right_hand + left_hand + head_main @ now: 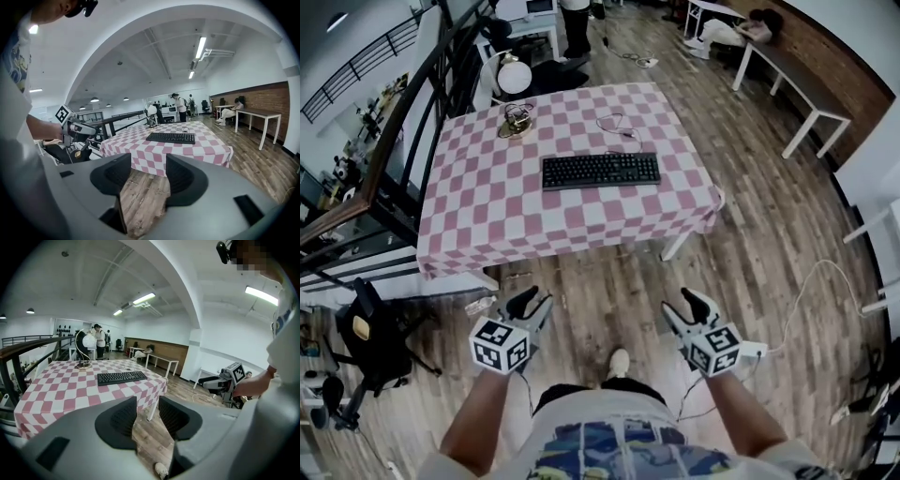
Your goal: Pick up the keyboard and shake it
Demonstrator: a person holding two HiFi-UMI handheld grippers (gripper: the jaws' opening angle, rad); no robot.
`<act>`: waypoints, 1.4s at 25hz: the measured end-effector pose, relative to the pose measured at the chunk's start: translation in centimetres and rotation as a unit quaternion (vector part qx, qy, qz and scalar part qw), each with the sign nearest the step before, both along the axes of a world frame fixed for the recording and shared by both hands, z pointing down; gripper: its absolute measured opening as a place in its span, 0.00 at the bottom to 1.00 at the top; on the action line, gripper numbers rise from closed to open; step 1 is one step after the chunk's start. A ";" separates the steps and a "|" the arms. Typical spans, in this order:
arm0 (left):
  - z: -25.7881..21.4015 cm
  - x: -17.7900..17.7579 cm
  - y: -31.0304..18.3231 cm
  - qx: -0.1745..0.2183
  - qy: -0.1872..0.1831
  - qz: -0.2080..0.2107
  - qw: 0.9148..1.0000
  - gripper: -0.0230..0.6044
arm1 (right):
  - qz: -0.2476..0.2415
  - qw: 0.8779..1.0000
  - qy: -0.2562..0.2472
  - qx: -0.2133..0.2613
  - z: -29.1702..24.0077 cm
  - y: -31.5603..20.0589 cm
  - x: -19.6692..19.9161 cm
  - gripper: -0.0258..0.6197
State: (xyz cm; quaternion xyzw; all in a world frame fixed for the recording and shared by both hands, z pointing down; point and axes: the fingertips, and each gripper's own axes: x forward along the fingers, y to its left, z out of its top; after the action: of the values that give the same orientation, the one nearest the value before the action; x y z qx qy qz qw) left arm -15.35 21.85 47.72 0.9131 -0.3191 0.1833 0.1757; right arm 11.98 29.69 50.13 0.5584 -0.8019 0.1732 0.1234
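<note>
A black keyboard (601, 171) lies flat near the middle of a table with a pink-and-white checked cloth (487, 206). It also shows in the left gripper view as the keyboard (122, 377) and in the right gripper view as the keyboard (171, 137). My left gripper (532, 301) and right gripper (679, 304) hang low over the wooden floor, well short of the table's near edge. The left gripper (147, 404) is open with only floor between its jaws. The right gripper (148, 161) stands open wider, also with nothing in it.
A round white lamp (514, 75) and a small coiled object (517, 120) sit at the table's far left; a thin cable (619, 127) lies behind the keyboard. A dark railing (403, 122) runs along the left, a white bench (792, 70) stands at the right, and people stand beyond.
</note>
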 end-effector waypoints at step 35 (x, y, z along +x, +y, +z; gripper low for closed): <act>11.0 2.7 -38.4 -0.103 0.020 0.004 0.994 0.27 | 0.047 0.991 0.019 -0.126 9.7 -34.1 8.0 0.38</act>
State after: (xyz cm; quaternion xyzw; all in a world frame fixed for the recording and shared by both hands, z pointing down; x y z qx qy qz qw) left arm -12.62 -16.56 58.68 0.8946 -0.2915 0.1977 0.2749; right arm 19.96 -4.45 59.82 0.5789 -0.7440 0.2673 0.1996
